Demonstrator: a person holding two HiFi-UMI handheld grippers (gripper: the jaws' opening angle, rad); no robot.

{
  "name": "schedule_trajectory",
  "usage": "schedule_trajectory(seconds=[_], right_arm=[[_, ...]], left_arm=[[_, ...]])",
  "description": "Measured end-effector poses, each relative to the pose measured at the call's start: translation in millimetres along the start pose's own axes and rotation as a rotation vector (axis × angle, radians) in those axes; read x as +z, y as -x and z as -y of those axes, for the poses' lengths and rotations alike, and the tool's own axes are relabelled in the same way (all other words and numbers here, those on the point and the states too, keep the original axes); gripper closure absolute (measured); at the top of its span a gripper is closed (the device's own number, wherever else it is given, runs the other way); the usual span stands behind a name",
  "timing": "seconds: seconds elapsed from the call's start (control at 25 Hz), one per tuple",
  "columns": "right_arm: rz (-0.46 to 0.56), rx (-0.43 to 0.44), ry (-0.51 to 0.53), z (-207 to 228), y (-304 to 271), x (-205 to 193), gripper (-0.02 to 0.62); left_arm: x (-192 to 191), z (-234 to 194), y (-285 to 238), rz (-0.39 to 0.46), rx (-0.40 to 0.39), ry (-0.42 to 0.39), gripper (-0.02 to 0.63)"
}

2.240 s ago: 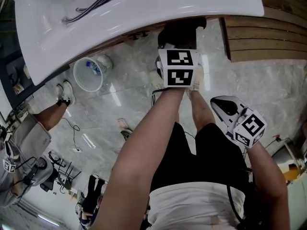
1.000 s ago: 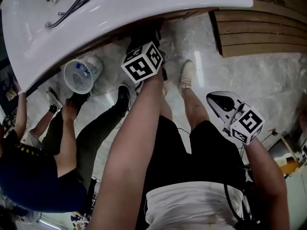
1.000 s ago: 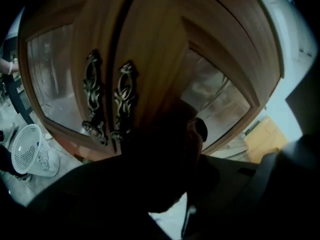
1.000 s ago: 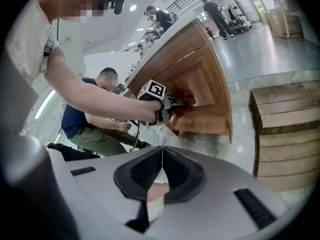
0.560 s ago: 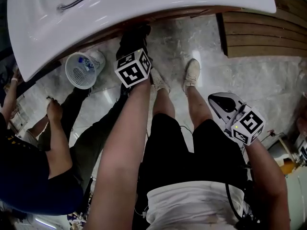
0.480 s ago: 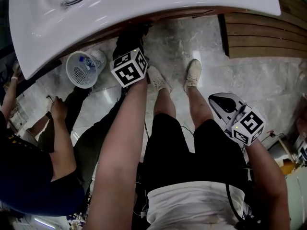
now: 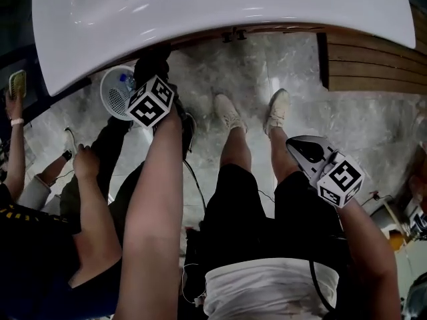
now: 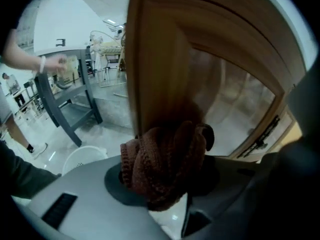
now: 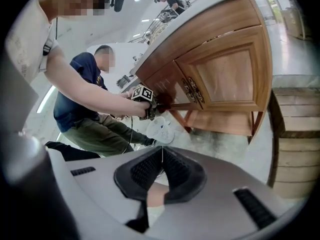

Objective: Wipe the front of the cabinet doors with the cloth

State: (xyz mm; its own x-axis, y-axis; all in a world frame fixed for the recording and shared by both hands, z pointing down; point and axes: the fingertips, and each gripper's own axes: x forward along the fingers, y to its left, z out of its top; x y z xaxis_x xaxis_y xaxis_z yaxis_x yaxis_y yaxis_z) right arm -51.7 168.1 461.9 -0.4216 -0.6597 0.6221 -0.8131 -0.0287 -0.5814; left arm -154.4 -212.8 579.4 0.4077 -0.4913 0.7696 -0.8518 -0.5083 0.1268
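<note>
the pale marble floor (image 7: 373,122) bears a white mesh basket (image 7: 115,95) and a person's white shoes (image 7: 229,112).

Left tool (image 8: 165,170), right tool (image 9: 161,173) (low); closed

Head view: looking steeply down past the glossy white basin countertop (image 7: 267,5) onto the grey marbled floor (image 7: 373,125). Left gripper view: close against the brown wooden cabinet front (image 8: 165,59). Right gripper view: facing that cabinet front from well back, sharing the white mesh wastebasket (image 9: 161,129) with both others.

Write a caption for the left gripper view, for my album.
Left tongs shut on a brown knitted cloth, held at the wooden cabinet door.
</note>
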Motion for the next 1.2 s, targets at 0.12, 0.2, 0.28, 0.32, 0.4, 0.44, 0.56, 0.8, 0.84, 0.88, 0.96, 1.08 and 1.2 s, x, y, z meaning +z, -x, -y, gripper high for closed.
schedule_trajectory(seconds=[0.12,0.2,0.28,0.32,0.4,0.44,0.56,0.8,0.84,0.88,0.96,1.08,1.2], right_arm=[[0.004,0.016,0.004,-11,-14,5,0.581],[0.006,0.027,0.013,-18,-21,9,0.581],[0.011,0.032,0.012,-23,-26,10,0.581],[0.017,0.032,0.01,-23,-27,10,0.581],[0.03,0.027,0.005,-18,-29,10,0.581],[0.031,0.023,0.002,-14,-28,8,0.581],[0.019,0.011,-0.003,-6,-26,0,0.581],[0.039,-0.013,-0.03,9,-7,-6,0.581],[0.043,-0.019,-0.034,14,-3,-7,0.581],[0.046,-0.024,-0.038,19,1,-9,0.581],[0.055,-0.033,-0.05,26,8,-16,0.581],[0.063,-0.047,-0.058,33,18,-23,0.581],[0.071,-0.059,-0.069,40,30,-31,0.581]], left_arm=[[5,-31,6,0.014,0.044,0.036,0.44],[4,-44,6,0.004,0.055,0.024,0.44],[-3,-51,-1,-0.03,0.038,0.008,0.44],[-7,-50,-5,-0.042,0.015,0.009,0.44],[-12,-36,-16,-0.049,-0.043,0.004,0.44],[-14,-24,-20,-0.047,-0.074,-0.018,0.44],[-26,25,-31,-0.074,-0.178,-0.121,0.44],[-53,124,-39,-0.112,-0.353,-0.143,0.44],[-57,140,-40,-0.11,-0.373,-0.137,0.44],[-61,155,-41,-0.11,-0.39,-0.131,0.44],[-69,178,-42,-0.108,-0.411,-0.086,0.44],[-78,202,-37,-0.092,-0.439,0.004,0.44],[-84,244,-28,-0.08,-0.513,-0.06,0.44]])
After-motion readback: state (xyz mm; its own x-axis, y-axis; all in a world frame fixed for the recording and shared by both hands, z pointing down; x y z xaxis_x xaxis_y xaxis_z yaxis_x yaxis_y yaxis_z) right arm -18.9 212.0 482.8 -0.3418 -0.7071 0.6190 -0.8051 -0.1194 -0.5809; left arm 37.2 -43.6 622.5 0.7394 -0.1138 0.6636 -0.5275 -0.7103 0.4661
